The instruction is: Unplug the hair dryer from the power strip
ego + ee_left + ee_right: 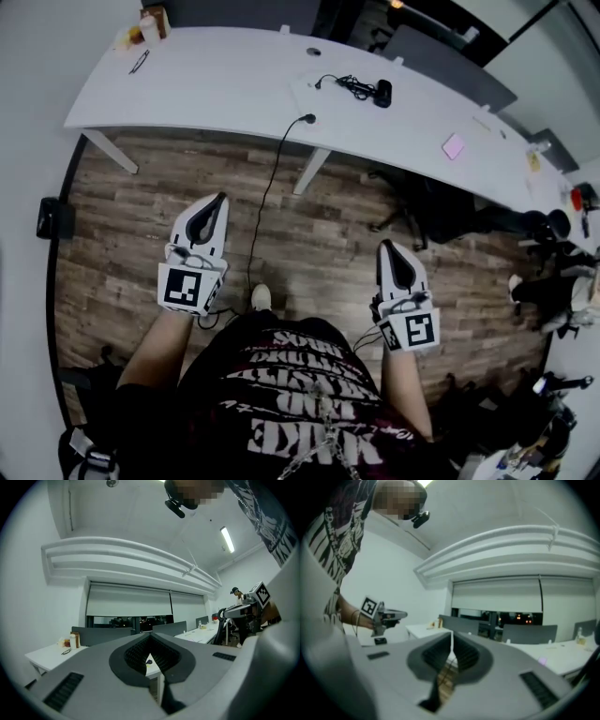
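Jaws pressed together, empty, on left tool (221, 197) and right tool (384, 246) — wood floor (319, 234) ahead, desk (206, 89) edge well apart.

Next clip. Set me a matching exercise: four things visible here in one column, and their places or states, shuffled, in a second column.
Things:
1. hair dryer
2. pink pad
3. glasses
4. left tongs

Places or states:
A. shut and empty, above the wooden floor
B. on the table, at its end on the head view's left
C. flat on the table, furthest right of these
D. near the table's middle, cord bundled beside it

Pairs: 1-D, 2-C, 3-B, 4-A
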Tool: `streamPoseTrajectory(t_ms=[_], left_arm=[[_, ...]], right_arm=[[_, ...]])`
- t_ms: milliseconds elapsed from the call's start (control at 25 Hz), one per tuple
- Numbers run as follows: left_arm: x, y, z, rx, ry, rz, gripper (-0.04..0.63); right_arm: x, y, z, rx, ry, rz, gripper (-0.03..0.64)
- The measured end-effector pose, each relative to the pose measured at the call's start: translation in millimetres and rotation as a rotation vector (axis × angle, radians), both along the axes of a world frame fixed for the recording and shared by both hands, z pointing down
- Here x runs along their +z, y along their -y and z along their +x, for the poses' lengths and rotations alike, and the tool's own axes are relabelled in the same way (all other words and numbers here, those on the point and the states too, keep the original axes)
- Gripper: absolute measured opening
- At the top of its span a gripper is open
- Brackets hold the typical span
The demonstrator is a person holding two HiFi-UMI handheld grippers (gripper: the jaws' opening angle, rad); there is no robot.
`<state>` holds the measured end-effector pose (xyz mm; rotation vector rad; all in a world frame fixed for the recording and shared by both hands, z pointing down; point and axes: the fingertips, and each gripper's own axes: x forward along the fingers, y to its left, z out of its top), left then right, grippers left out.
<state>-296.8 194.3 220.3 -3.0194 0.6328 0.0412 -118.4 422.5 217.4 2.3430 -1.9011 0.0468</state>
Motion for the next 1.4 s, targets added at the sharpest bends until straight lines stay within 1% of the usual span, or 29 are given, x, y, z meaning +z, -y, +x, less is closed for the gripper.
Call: streamPoseTrajectory(t_ms=[120, 200, 280, 480, 720, 840, 1040, 1280, 1400], left_arm=[[4.3, 13.6, 2.1, 0.013, 0.011, -0.016, 0.023], [2.8, 17.5, 3.8, 0.016, 0.006, -0.016, 0.023], [3.8, 19.8, 6.1, 0.017, 0.003, -0.02, 0.023], [19.1, 17.9, 2.6, 0.009, 0.027, -0.055, 0.023], [17.0, 15.1, -10.6, -0.004, 0.039, -0.049, 0.023], [17.1, 14.0, -10.4, -0.008, 0.045, -0.044, 0.023], [23.5, 9.8, -0.5, -0.011, 0.052, -0.073, 0.023], [22.2, 1.4, 22.8, 0.029, 0.064, -0.048, 0.023], [22.7, 3.5, 29.8, 0.029, 0.066, -0.049, 0.023]], right_arm=[[-2.1, 5.6, 2.3, 0.012, -0.006, -0.007, 0.035], [-3.4, 6.7, 5.7, 0.019, -0.01, -0.015, 0.035], [-1.7, 7.0, 11.2, 0.032, -0.007, -0.018, 0.035], [1.3, 9.5, 15.9, 0.04, 0.004, -0.015, 0.035], [-1.0, 17.8, 16.4, 0.029, 0.004, 0.009, 0.035], [-4.5, 19.1, 19.2, 0.018, 0.0, 0.013, 0.035], [-4.0, 10.8, 25.0, 0.024, -0.007, 0.017, 0.035], [2.1, 3.1, 34.9, 0.042, 0.01, 0.018, 0.035], [8.1, 5.3, 40.8, 0.044, 0.025, 0.017, 0.035]])
